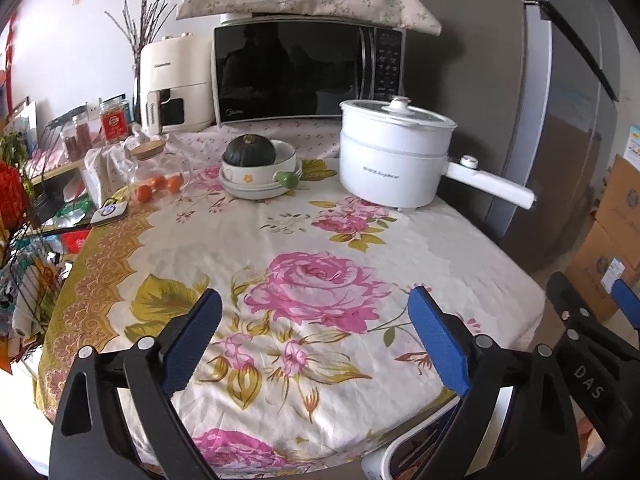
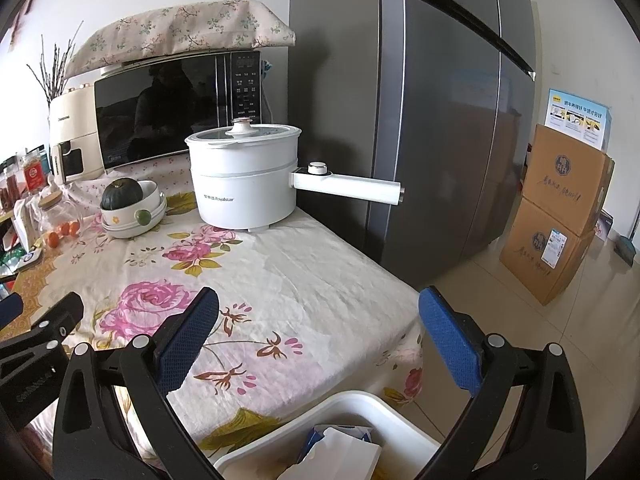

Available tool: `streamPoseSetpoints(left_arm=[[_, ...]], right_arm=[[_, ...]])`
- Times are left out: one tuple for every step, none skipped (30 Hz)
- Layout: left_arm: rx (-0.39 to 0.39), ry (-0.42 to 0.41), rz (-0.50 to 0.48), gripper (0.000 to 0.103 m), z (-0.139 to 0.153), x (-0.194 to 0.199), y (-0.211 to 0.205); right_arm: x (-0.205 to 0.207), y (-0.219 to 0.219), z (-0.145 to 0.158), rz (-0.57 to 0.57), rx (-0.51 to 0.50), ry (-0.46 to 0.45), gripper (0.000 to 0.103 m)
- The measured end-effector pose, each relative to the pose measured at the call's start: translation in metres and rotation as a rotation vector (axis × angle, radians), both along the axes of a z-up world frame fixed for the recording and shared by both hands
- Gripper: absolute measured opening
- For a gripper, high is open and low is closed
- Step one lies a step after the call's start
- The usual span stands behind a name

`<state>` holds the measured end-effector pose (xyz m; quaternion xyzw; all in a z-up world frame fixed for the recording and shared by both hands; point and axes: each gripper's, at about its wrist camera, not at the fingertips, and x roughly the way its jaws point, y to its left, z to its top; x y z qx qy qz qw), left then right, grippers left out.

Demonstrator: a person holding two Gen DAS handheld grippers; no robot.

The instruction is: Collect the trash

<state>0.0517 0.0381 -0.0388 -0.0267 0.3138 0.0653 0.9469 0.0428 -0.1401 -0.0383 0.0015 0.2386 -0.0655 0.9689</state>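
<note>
Showing only in R wrist view: white bin [image 2: 352, 404] w/ paper trash [image 2: 340, 452]; both grippers [image 1: 316, 332] [image 2: 320, 332] wide, empty.

I read "Royalstar" on the white electric pot [image 2: 244, 184], "Midea" on the microwave [image 1: 234, 112], "Daewoo" on the cream air fryer [image 1: 162, 65], and "DAS" on the right gripper [image 1: 588, 380].

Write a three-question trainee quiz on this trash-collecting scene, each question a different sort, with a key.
1. True or false: the right tongs grip a paper scrap.
2. What sits in the bowl beside the white electric pot? A) oranges B) a dark green squash C) a cup
3. Fill in: the crumpled paper lies in the white ____ below the table edge.

Key: 1 false; 2 B; 3 bin.
</note>
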Motion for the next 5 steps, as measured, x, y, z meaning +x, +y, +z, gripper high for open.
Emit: streamPoseSetpoints(left_arm=[[0.005,0.008,0.009,0.096,-0.0008,0.0003,0.0004],[0.010,0.009,0.017,0.096,-0.0009,0.0003,0.0003],[0.015,0.007,0.023,0.096,-0.0007,0.0000,0.0004],[0.019,0.005,0.026,0.096,-0.0005,-0.0002,0.0005],[0.018,0.004,0.027,0.096,-0.0003,-0.0005,0.0010]], right_arm=[[0.0000,-0.0001,0.0001,-0.001,0.000,0.000,0.096],[0.0004,-0.0006,0.0004,-0.001,-0.001,0.000,0.096],[0.0010,-0.0011,0.0009,-0.002,0.000,0.001,0.096],[0.0008,-0.0005,0.0008,-0.003,0.001,0.002,0.096],[0.0005,0.0001,0.0006,-0.003,0.002,0.003,0.096]])
